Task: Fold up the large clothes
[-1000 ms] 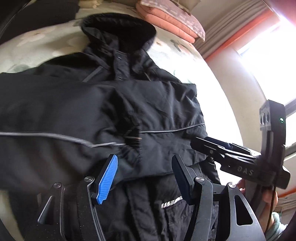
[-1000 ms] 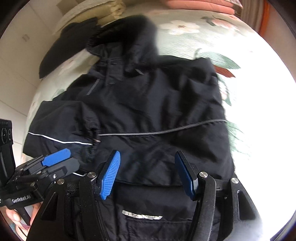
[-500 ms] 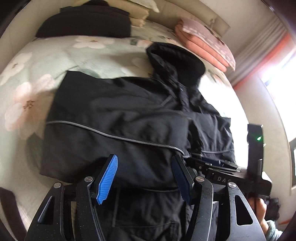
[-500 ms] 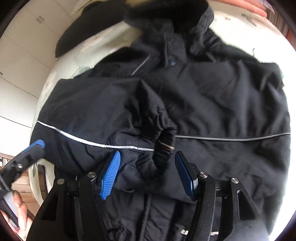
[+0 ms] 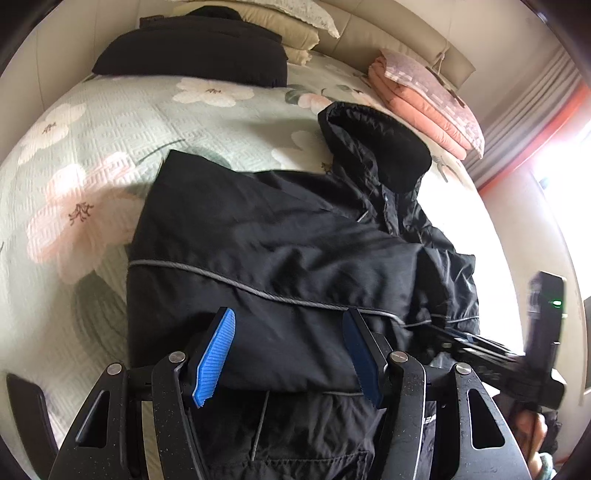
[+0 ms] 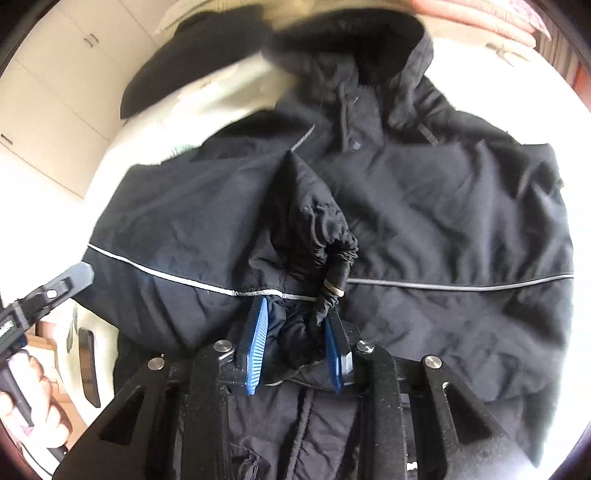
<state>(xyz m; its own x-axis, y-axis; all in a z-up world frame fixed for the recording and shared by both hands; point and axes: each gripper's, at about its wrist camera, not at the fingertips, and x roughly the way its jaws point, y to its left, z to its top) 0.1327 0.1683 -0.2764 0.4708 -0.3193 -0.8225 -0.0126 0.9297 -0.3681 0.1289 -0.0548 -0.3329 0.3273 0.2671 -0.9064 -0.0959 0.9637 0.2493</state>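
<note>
A black hooded jacket [image 5: 295, 258] lies front up on the floral bedspread [image 5: 92, 147], its sleeves folded across the chest. My left gripper [image 5: 288, 354] hovers open over the jacket's lower left part, with nothing between its blue pads. In the right wrist view the jacket [image 6: 461, 206] fills the frame. The gathered sleeve cuff [image 6: 332, 273] runs down between the pads of my right gripper [image 6: 295, 347], whose jaws are closing on the bunched cloth. A person's hand holds the left gripper [image 6: 55, 291] at the left edge.
At the head of the bed lie a folded pink blanket [image 5: 424, 96], a folded black garment [image 5: 195, 55] and cream pillows [image 5: 288, 33]. A flat dark object [image 6: 88, 362] rests on the bedspread by the jacket's left edge. Bright window light washes out the right side.
The left view swung from the jacket's middle to its left half. My right gripper moved onto the sleeve cuff and its jaws narrowed around it.
</note>
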